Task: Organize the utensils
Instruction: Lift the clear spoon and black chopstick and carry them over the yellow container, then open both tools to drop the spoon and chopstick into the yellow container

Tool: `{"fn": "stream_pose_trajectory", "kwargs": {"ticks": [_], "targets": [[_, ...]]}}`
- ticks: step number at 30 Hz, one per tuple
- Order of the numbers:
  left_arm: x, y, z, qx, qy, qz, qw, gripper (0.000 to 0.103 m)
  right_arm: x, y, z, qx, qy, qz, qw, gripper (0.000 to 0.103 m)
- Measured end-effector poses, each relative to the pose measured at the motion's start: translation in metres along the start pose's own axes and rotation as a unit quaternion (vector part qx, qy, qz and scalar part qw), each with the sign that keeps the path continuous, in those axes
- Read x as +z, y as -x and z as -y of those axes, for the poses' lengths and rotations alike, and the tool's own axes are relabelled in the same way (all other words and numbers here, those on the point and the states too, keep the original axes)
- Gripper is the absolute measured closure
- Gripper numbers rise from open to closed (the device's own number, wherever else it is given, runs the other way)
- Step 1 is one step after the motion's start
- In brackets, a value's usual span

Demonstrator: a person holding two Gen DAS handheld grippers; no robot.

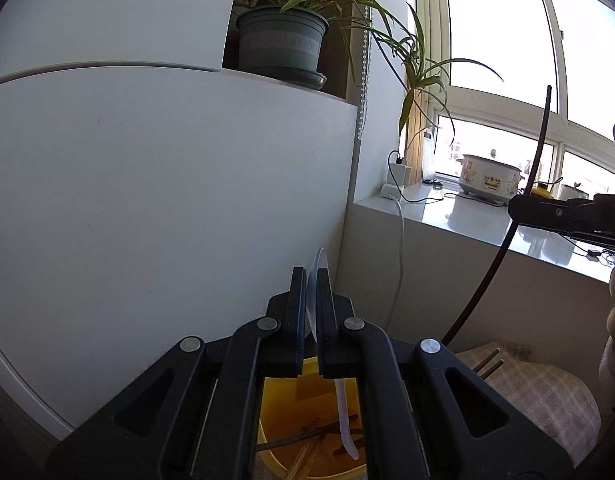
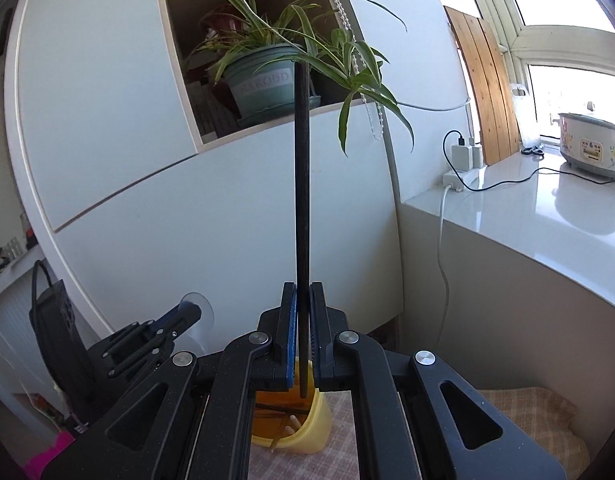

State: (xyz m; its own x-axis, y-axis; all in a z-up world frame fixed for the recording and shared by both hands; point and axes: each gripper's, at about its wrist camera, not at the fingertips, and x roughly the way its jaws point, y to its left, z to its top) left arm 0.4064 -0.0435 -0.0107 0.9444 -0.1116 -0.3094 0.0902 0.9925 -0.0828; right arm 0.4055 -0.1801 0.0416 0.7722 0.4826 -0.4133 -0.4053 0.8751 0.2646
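Note:
My left gripper (image 1: 312, 280) is shut on a clear plastic spoon (image 1: 317, 276); its bowl sticks up between the fingers and its handle (image 1: 344, 420) hangs down into a yellow cup (image 1: 275, 452) that holds several wooden utensils. My right gripper (image 2: 303, 296) is shut on a long dark chopstick (image 2: 300, 184), held upright, its lower end over the same yellow cup (image 2: 319, 424). In the left wrist view the right gripper (image 1: 515, 206) holds the chopstick (image 1: 535, 160) at the right. In the right wrist view the left gripper (image 2: 189, 312) with the spoon bowl (image 2: 197, 306) is at lower left.
A white cabinet (image 1: 167, 184) with a potted plant (image 1: 283, 40) in its niche stands behind. A white counter (image 2: 547, 216) at the right carries a floral slow cooker (image 2: 591, 144), chargers and cables. A checked cloth (image 1: 527, 392) with two wooden sticks (image 1: 487, 364) lies under the cup.

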Motion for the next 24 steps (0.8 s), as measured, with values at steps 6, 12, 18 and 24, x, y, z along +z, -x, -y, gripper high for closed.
{"fn": "stream_pose_trajectory", "kwargs": {"ticks": [6,12,18,24], "targets": [[-0.004,-0.002,-0.002,-0.006,0.005,-0.007,0.9999,0.101,-0.010,-0.019,-0.004,0.008,0.002,-0.032,0.999,0.099],[-0.008,0.001,-0.003,-0.011,0.007,-0.011,0.9999,0.101,-0.020,-0.032,-0.009,0.012,0.014,-0.061,0.998,0.099],[-0.011,0.007,-0.004,-0.013,0.010,-0.016,0.9997,0.101,-0.026,-0.035,-0.017,0.007,0.028,-0.078,0.997,0.099],[-0.011,0.013,-0.009,-0.017,0.018,-0.014,0.9996,0.092,-0.029,-0.038,-0.019,-0.001,0.031,-0.085,0.996,0.099]]}}
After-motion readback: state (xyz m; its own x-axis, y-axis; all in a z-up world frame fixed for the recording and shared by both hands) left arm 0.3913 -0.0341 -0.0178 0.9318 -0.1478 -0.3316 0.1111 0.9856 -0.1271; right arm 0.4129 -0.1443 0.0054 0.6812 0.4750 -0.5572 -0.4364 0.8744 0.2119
